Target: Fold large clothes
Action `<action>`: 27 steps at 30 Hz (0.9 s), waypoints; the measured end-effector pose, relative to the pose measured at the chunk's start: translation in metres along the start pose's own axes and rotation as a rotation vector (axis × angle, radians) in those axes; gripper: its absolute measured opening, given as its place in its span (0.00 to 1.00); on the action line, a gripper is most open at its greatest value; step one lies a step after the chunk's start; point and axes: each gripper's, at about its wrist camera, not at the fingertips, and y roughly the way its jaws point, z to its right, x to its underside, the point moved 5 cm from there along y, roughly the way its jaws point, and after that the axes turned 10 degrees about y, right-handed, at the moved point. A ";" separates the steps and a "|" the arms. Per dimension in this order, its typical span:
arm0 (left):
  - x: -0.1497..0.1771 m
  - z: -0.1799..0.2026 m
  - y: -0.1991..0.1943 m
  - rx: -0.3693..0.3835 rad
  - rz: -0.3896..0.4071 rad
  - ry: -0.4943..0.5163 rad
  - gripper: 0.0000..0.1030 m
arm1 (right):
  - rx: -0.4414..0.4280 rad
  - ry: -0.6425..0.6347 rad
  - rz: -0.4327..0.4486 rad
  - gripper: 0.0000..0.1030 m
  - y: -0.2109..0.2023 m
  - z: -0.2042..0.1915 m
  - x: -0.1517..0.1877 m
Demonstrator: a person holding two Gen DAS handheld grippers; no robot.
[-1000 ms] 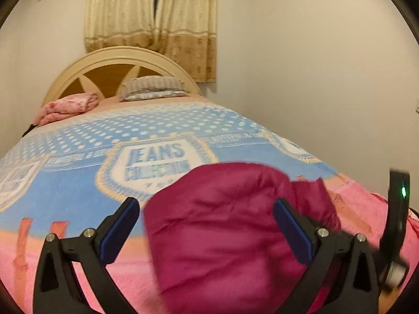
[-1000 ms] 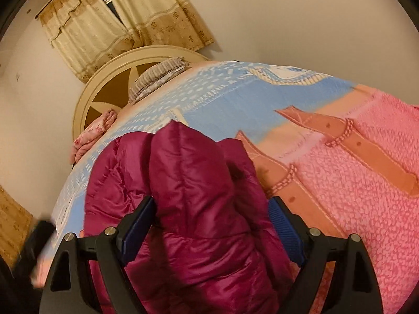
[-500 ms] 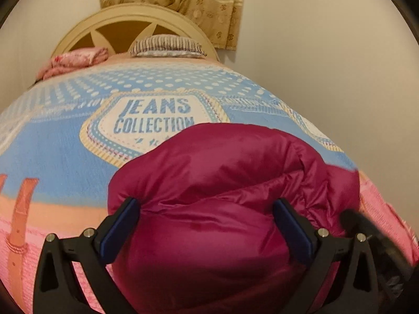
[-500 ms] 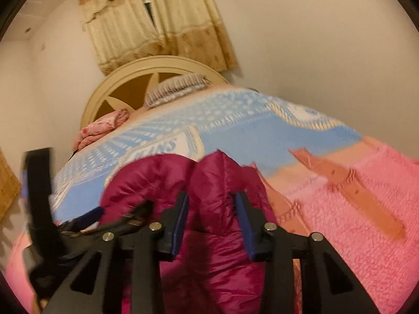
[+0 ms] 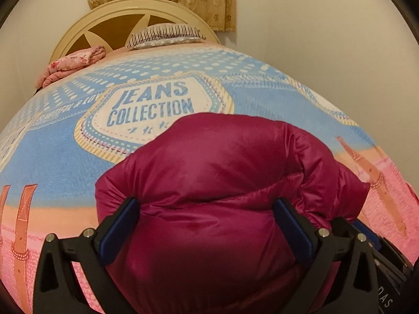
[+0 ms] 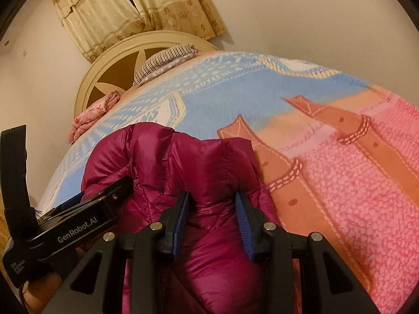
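jacket: maroon puffer jacket [image 5: 230,183] is lying bunched on the bed [image 5: 52,157], dead ahead at 12 o'clock of both sets of jaws
right gripper [image 6: 212,219]: jaws have just been closing; a ridge of jacket is being pinched between them
left gripper [image 5: 207,225]: jaws are being held wide, jacket bulk between them, not gripped
nearer: right
axis: jacket's long side is running 9-to-3 in the left view
writing: "JEANS COLLECTION" on the blanket [image 5: 152,104]; "GenRobot.AI" on the left gripper's body
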 end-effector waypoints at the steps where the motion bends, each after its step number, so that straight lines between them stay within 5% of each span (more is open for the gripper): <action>1: 0.000 0.001 0.001 0.000 -0.008 0.002 1.00 | -0.002 0.007 -0.010 0.36 0.002 0.001 0.000; 27: 0.005 0.007 0.011 -0.020 -0.067 0.031 1.00 | 0.027 0.016 -0.070 0.37 0.012 0.002 -0.001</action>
